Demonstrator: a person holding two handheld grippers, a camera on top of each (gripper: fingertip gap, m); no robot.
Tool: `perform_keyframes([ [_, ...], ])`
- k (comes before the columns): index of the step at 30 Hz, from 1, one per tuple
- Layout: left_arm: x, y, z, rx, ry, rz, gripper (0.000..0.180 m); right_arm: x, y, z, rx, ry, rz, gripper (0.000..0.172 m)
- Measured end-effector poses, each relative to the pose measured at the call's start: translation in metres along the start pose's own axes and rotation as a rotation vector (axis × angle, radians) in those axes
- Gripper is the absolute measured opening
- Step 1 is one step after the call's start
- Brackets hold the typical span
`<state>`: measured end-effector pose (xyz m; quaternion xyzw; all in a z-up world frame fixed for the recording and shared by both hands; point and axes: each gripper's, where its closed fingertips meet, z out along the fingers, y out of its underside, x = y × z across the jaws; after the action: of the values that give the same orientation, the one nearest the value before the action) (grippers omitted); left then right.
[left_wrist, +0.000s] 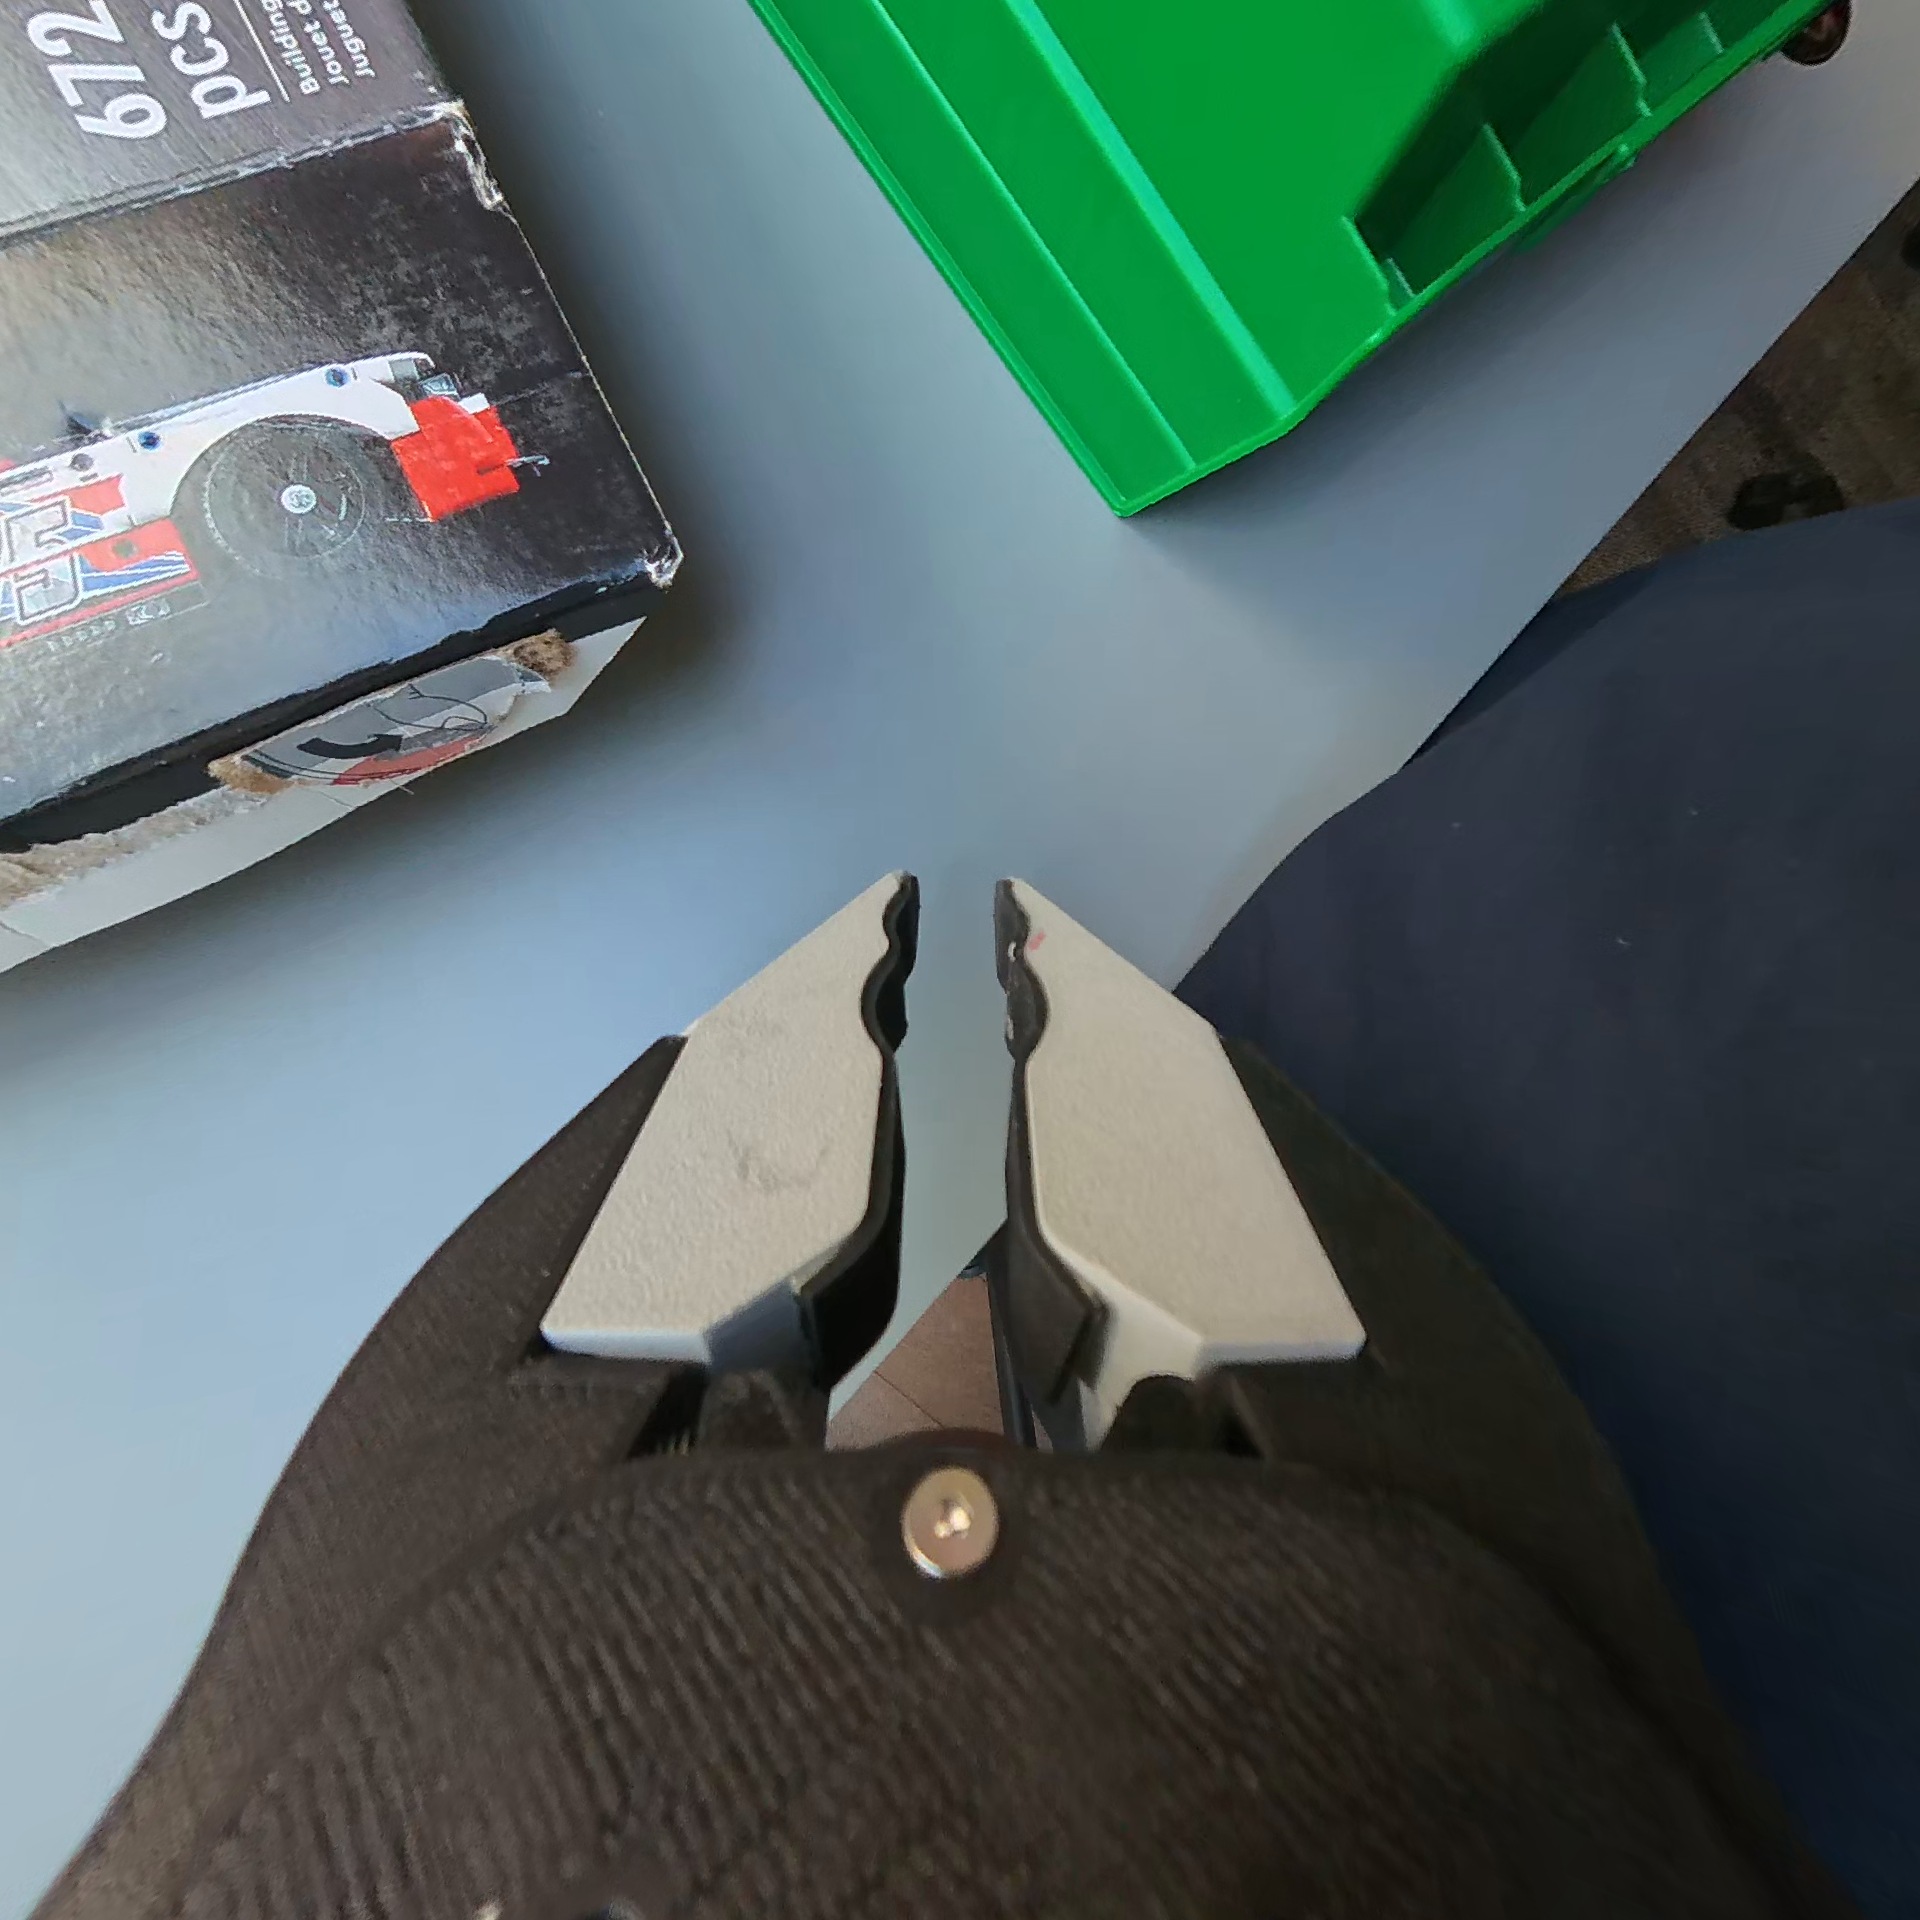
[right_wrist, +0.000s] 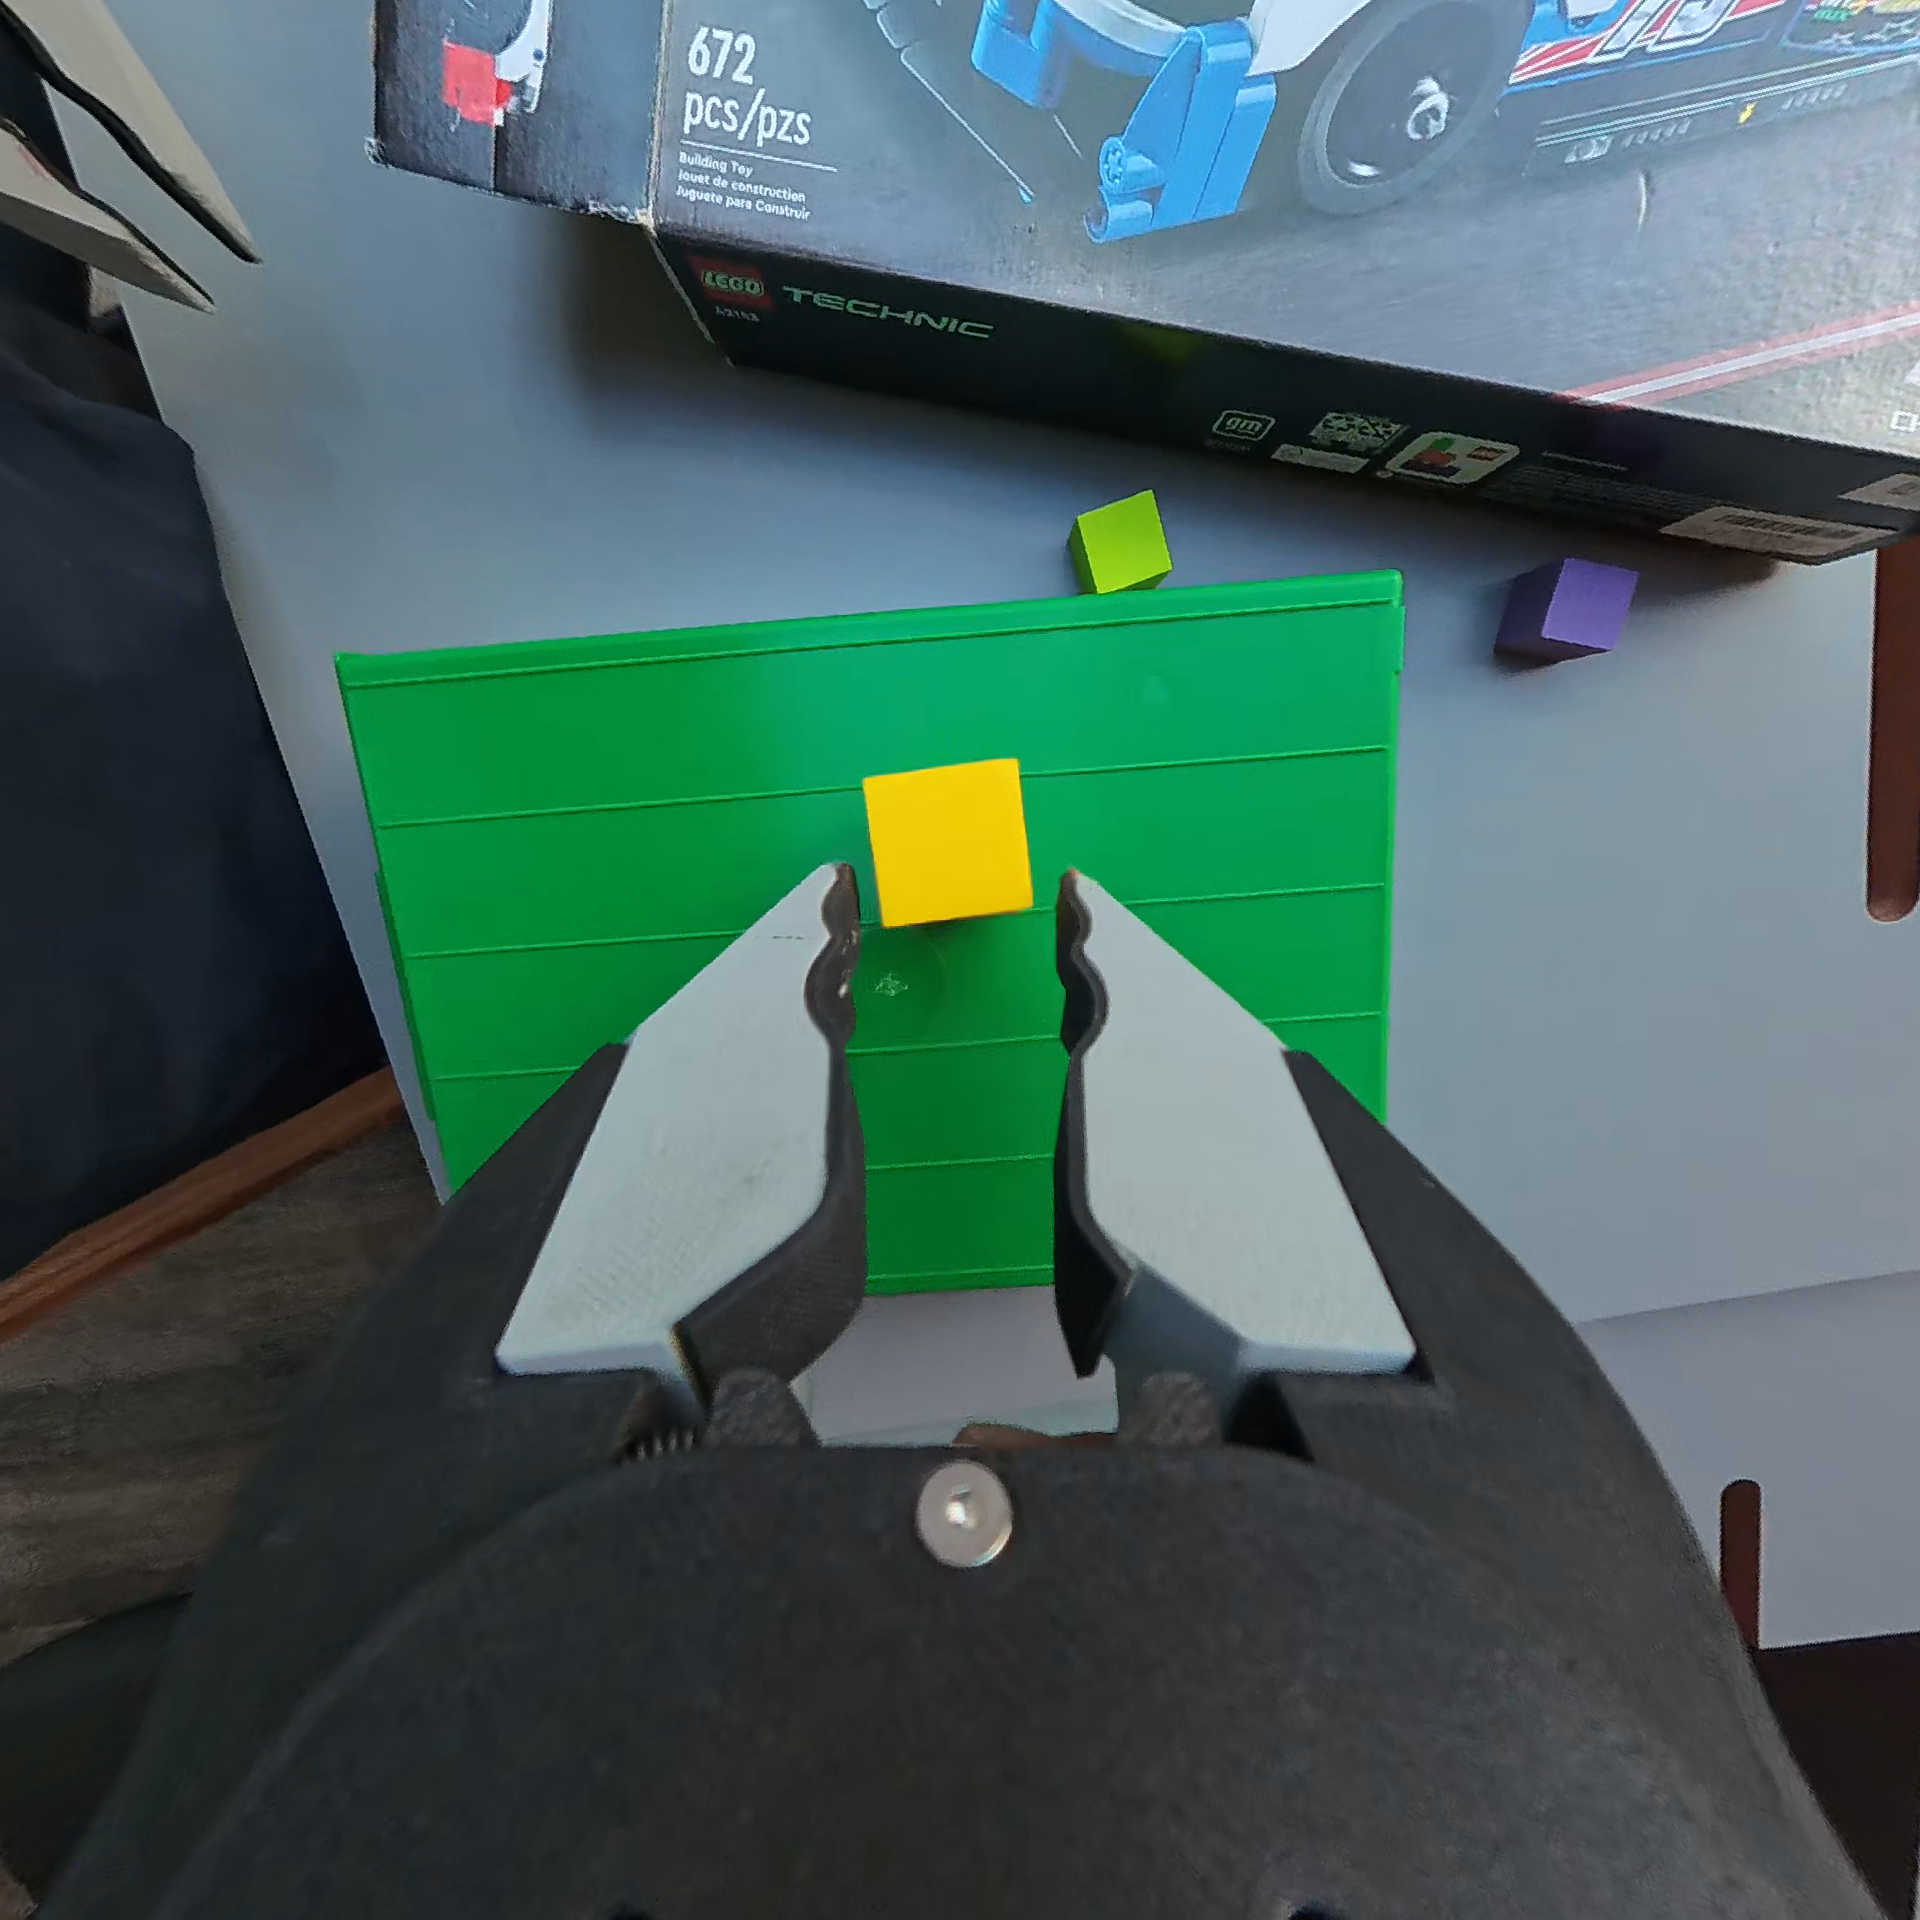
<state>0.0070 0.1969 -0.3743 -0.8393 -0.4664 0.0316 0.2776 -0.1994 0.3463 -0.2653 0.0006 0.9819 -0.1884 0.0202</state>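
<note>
In the right wrist view a yellow cube (right_wrist: 948, 836) sits on the ribbed flat face of a green plastic bin (right_wrist: 623, 831). My right gripper (right_wrist: 956, 878) is open. Its fingertips (right_wrist: 831, 904) stand on either side of the cube's near edge, with a visible gap between each pad and the cube. My left gripper (left_wrist: 956, 883) hovers over the bare grey table (left_wrist: 831, 582) near its edge. Its jaws are slightly apart with nothing between them. It also shows in the right wrist view (right_wrist: 104, 187) at the top left.
A dark toy-car box (left_wrist: 260, 468) lies left of the left gripper and shows behind the bin (right_wrist: 1247, 208). A lime cube (right_wrist: 1120, 542) and a purple cube (right_wrist: 1569, 608) lie beyond the bin. The bin (left_wrist: 1195, 208) and dark blue fabric (left_wrist: 1610, 935) show in the left wrist view. Across from one pair of fingers to the other is roughly 30 cm.
</note>
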Motion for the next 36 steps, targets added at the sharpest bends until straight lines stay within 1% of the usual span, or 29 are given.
perform_keyframes([
  [3, -0.002, 0.002, 0.000, -0.008, -0.003, -0.004, 0.012, -0.002, -0.004, -0.012, 0.088, -0.035, 0.041, 0.037],
  [6, -0.003, 0.009, 0.000, -0.025, -0.004, -0.024, 0.012, 0.013, -0.011, -0.033, 0.231, -0.038, 0.107, 0.037],
  [9, -0.003, 0.019, -0.001, -0.046, -0.015, -0.050, 0.012, 0.055, -0.013, -0.050, 0.356, 0.030, 0.195, 0.037],
  [11, -0.002, 0.026, -0.003, -0.058, -0.028, -0.075, 0.012, 0.092, -0.007, -0.048, 0.366, 0.074, 0.267, 0.041],
  [12, -0.001, 0.031, -0.004, -0.065, -0.035, -0.090, 0.012, 0.108, -0.004, -0.042, 0.346, 0.082, 0.298, 0.047],
  [14, 0.003, 0.042, -0.007, -0.085, -0.053, -0.126, 0.012, 0.139, 0.000, -0.020, 0.268, 0.116, 0.333, 0.048],
  [17, 0.011, 0.058, -0.011, -0.120, -0.083, -0.193, 0.012, 0.170, -0.008, 0.025, 0.172, 0.127, 0.288, 0.049],
  [22, 0.024, 0.074, -0.024, -0.140, -0.150, -0.309, 0.014, 0.198, -0.023, 0.104, 0.032, 0.074, 0.206, 0.053],
  [24, 0.027, 0.082, -0.029, -0.149, -0.180, -0.356, 0.015, 0.206, -0.023, 0.129, -0.020, 0.061, 0.184, 0.053],
  [27, 0.032, 0.097, -0.034, -0.172, -0.212, -0.422, 0.015, 0.213, -0.014, 0.158, -0.104, 0.035, 0.179, 0.052],
  [28, 0.033, 0.101, -0.035, -0.179, -0.221, -0.438, 0.015, 0.213, -0.011, 0.165, -0.128, 0.015, 0.188, 0.049],
  [29, 0.034, 0.105, -0.037, -0.185, -0.231, -0.448, 0.015, 0.214, -0.010, 0.168, -0.130, 0.008, 0.197, 0.039],
  [30, 0.035, 0.107, -0.039, -0.189, -0.239, -0.456, 0.015, 0.216, -0.012, 0.168, -0.115, 0.006, 0.209, 0.026],
  [33, 0.038, 0.114, -0.039, -0.205, -0.239, -0.479, 0.014, 0.215, -0.013, 0.164, -0.095, -0.040, 0.265, 0.026],
  [36, 0.039, 0.122, -0.034, -0.244, -0.229, -0.459, 0.013, 0.217, -0.024, 0.139, 0.028, -0.034, 0.297, 0.026],
])
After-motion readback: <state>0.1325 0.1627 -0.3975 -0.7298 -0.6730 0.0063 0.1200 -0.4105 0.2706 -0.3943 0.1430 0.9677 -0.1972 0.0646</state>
